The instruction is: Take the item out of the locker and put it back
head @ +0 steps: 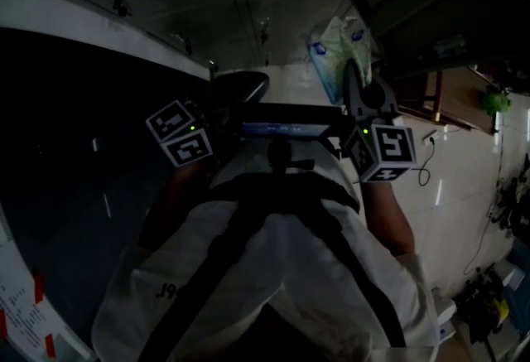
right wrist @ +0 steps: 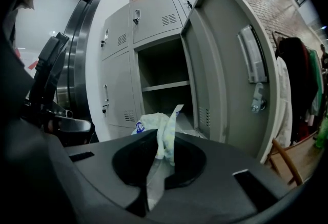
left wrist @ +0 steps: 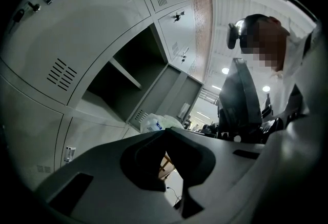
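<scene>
A crumpled white plastic bag [right wrist: 151, 121] with blue print is pinched between the jaws of my right gripper [right wrist: 160, 135], which is shut on it. The bag hangs in the air in front of the open grey locker [right wrist: 164, 95]. Its compartment has one shelf and shows nothing inside. The locker door [right wrist: 230, 64] stands swung out to the right. In the dim head view the bag [head: 335, 54] sticks up above the right gripper [head: 354, 79], ahead of the person's chest. My left gripper [left wrist: 165, 133] is shut with nothing in it, level with the right one and to its left [head: 236, 91].
Closed lockers [right wrist: 118, 79] flank the open one, and a round steel column [right wrist: 77, 64] rises at the left. A wooden chair [right wrist: 287, 161] and hanging clothes [right wrist: 302, 79] stand right of the door. A cable [head: 426, 157] lies on the tiled floor.
</scene>
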The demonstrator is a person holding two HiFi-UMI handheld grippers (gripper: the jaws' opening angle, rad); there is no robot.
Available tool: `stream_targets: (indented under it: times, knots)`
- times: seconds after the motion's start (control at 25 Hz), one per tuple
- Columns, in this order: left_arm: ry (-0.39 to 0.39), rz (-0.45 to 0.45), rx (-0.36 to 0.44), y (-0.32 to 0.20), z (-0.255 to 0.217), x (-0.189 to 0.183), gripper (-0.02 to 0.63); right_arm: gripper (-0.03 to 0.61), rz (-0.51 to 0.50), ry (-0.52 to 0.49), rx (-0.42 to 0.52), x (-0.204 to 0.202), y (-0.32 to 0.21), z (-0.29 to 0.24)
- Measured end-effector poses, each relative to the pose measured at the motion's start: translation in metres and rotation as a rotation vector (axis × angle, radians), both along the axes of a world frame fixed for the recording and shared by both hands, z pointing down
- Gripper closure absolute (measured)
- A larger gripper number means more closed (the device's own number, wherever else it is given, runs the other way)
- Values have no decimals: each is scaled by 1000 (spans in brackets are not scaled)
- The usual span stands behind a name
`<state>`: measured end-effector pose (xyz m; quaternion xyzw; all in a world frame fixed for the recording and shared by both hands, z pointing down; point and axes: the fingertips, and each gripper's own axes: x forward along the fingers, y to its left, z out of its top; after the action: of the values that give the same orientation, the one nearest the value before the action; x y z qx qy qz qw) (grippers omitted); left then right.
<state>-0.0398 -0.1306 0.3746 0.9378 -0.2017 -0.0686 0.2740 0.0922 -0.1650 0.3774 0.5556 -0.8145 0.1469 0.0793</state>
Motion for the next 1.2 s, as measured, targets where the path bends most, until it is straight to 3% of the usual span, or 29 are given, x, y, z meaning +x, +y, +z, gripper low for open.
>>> stream_targets:
  times: [1.2]
  knots:
    - [27,-14,-31,1,3,-1,614,575,-23,3,-22,-6,2,5]
